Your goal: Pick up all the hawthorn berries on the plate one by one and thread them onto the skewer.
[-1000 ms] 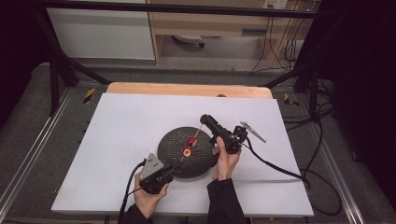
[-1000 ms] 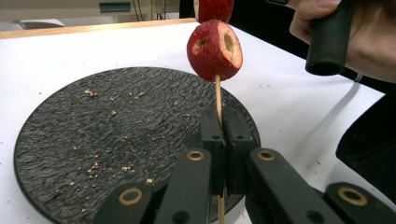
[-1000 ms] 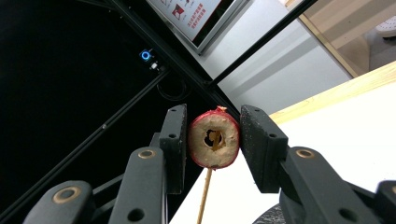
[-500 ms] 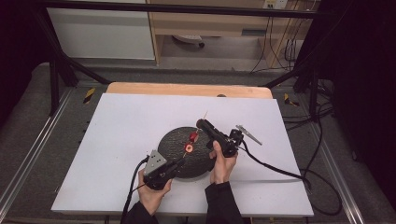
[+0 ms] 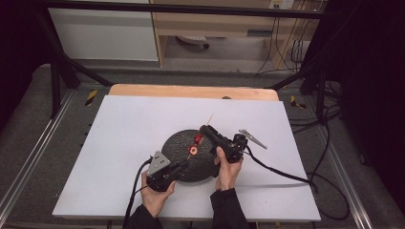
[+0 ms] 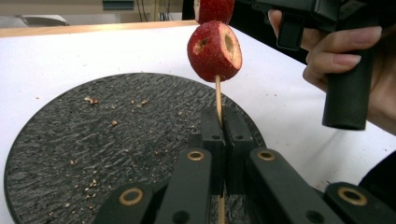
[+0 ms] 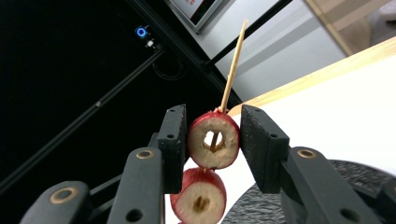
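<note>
Left gripper (image 6: 219, 140) clamps skewer (image 6: 217, 95) base above plate (image 6: 93, 140) | right gripper (image 7: 212, 140) jaws just opening, a gap beside top fruit (image 7: 214, 139) | done: two fruits threaded, lower (image 7: 198, 198) | left: likely more fruit, or setting skewer down

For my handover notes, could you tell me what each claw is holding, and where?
Left claw clamps the skewer low on its bare stick. Right claw, just opening, flanks the upper fruit piece without gripping.

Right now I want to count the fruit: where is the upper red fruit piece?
In the right gripper view, the upper fruit piece sits on the skewer between the right tongs, just above the lower fruit piece.
</note>
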Tool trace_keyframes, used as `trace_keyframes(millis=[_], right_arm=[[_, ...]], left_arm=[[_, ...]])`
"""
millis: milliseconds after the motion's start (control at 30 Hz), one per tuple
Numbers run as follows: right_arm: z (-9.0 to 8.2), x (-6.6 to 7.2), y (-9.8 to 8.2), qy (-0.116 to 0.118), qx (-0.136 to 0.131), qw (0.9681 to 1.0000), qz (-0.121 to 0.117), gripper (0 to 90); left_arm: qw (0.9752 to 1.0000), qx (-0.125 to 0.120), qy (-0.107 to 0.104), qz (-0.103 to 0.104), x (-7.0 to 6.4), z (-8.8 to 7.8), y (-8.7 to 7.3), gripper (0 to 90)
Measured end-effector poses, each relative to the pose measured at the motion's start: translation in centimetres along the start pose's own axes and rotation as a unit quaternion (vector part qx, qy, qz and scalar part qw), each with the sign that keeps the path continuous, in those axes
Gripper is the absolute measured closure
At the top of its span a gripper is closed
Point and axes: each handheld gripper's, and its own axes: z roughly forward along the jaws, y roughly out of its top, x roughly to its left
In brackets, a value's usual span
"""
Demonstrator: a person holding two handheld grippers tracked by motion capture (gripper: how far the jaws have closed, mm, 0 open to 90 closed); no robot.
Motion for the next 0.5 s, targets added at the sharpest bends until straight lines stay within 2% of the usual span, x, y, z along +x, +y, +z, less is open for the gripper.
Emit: trace_keyframes(millis=[167,300,367,500], right_arm=[[-0.4,0.1,1.0,-0.012,0.021,0.9991,-0.036,49.7],[-0.7,0.0,1.4,-0.023,0.047,0.9963,-0.068,40.4],[-0.7,-0.1,1.5,-0.031,0.066,0.9939,-0.082,34.3],[-0.7,-0.5,1.5,-0.041,0.109,0.9865,-0.116,22.9]], left_arm=[[1.0000,0.007,0.002,-0.002,0.6,-0.5,-0.3,88.1],[0.9998,0.017,0.006,-0.002,1.2,-0.8,-0.6,88.1],[0.9998,0.021,0.008,0.000,1.5,-1.0,-0.6,88.1],[0.9996,0.027,0.012,0.000,2.1,-1.5,-0.6,88.1]])
